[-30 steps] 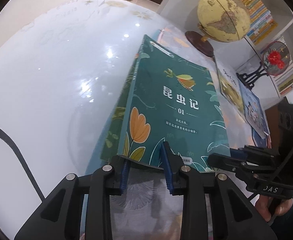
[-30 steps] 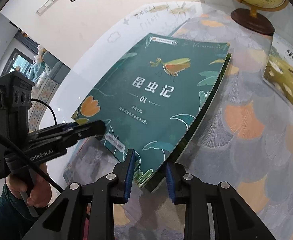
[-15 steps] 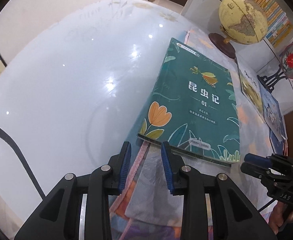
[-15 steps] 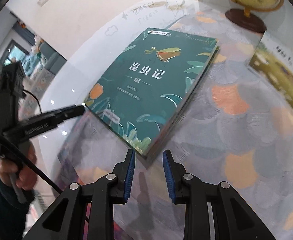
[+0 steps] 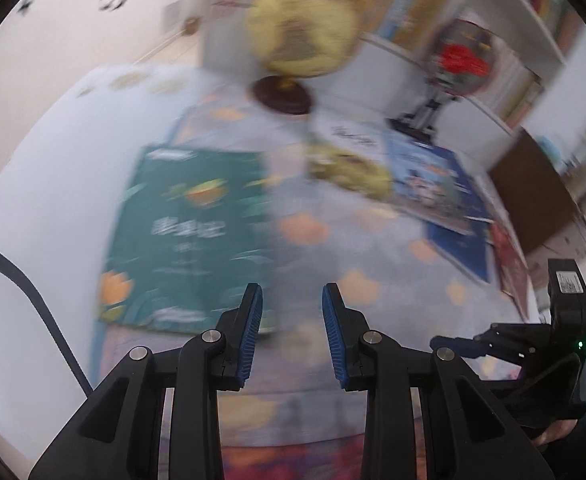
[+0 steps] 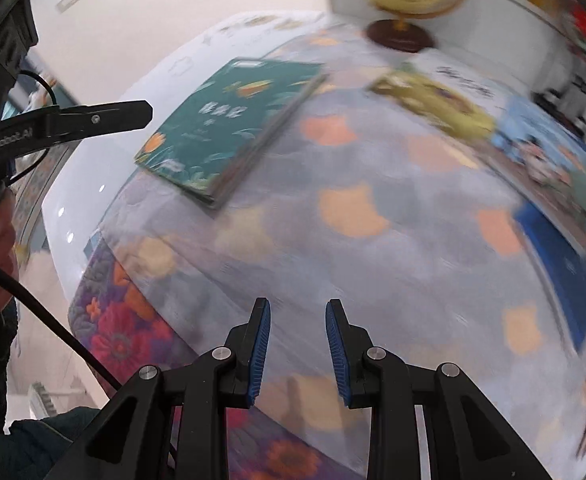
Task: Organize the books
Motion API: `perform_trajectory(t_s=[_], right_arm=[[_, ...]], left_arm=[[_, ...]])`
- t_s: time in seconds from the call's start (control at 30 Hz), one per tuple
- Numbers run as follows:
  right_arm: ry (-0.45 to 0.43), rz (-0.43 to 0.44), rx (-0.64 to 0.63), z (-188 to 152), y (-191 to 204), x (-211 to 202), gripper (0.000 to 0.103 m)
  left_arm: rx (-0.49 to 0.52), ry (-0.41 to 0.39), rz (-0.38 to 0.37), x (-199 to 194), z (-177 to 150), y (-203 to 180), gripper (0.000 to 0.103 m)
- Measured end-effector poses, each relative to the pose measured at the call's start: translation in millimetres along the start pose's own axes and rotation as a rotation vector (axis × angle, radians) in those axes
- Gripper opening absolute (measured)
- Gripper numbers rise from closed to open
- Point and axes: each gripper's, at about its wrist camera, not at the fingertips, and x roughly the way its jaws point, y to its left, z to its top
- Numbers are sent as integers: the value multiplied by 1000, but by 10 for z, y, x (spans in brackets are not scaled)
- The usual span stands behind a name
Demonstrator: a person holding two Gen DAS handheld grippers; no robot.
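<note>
Shelves and a globe (image 5: pixel 303 32) are backing a table (image 6: pixel 393 240) where the green book (image 6: pixel 229 124) is lying flat at the left, well apart from other books (image 5: pixel 433 184). It is looking thin, light and bendy, best pinched at an edge. Both grippers, left (image 5: pixel 292 330) and right (image 6: pixel 297 344), are hanging tilted downward, jaws narrowly parted, gripping nothing.

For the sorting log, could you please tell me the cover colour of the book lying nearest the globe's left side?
Dark green cover with an orange flower, clearest in the right wrist view.
</note>
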Motion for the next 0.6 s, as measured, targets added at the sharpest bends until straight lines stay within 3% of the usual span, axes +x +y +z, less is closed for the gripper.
perform_trajectory(t_s=[0.13,0.17,0.2,0.27,0.47,0.6], right_arm=[[-65,-58,70,-224,-355,-375,28],[-86,-80,90,-304,-477,-503,37],[-105,-106,107,-384,-580,-622,54],[-169,-159,139,-609,-786,-898,61],[-220,-212,252,-1334,-1364,-1384,62],[-215,-193,352,-1802,-1802,-1556,62]], left_arm=[[77,5,-39,63,13,-605,28],[90,12,-51,93,3,-762,28],[102,23,-71,119,-21,-934,28],[123,45,-108,175,-77,-1236,28],[182,122,-152,367,-322,-2242,31],[238,147,-183,457,-513,-2908,31]])
